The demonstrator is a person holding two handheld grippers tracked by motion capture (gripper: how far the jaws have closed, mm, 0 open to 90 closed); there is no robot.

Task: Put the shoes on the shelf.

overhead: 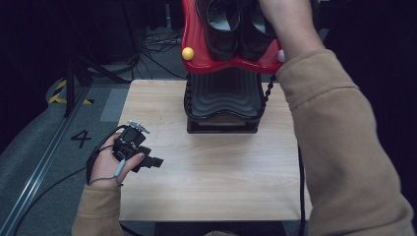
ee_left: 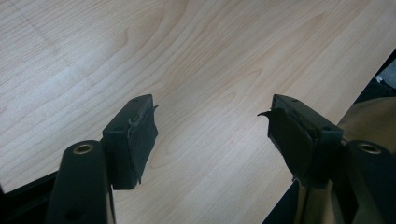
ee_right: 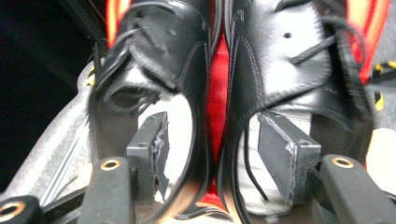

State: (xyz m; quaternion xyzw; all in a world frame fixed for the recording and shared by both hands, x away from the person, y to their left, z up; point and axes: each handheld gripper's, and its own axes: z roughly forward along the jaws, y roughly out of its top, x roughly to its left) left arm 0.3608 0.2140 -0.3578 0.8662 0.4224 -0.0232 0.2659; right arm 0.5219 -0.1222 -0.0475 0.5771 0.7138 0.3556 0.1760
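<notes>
Two black leather shoes (overhead: 236,24) sit side by side on the red upper tier (overhead: 194,44) of a small shoe rack, which stands at the far edge of the table (overhead: 211,172), near the middle of that edge. Below the red tier a black ribbed shelf (overhead: 223,93) is bare. The right hand (overhead: 285,19) reaches over the rack from the right, and in the right gripper view the right tongs (ee_right: 212,144) stand wide apart, one jaw down inside the opening of each shoe, so the two touching inner walls (ee_right: 212,116) lie between the pads (ee_right: 280,149). The pads do not look pressed against the leather, and the picture is blurred, so nothing seems gripped.

The left tongs (overhead: 147,161) rest low near the table's left edge, jaws wide and with bare wood between them, as the left gripper view (ee_left: 212,135) confirms.

The step in hand seems to be setting the pair on the rack and letting go. To do it well, the jaws should lift straight up out of the openings, clear of the loose lace (ee_right: 247,158) beside the right pad, so neither shoe is dragged off the tier. A yellow knob (overhead: 187,53) marks the tier's left corner
</notes>
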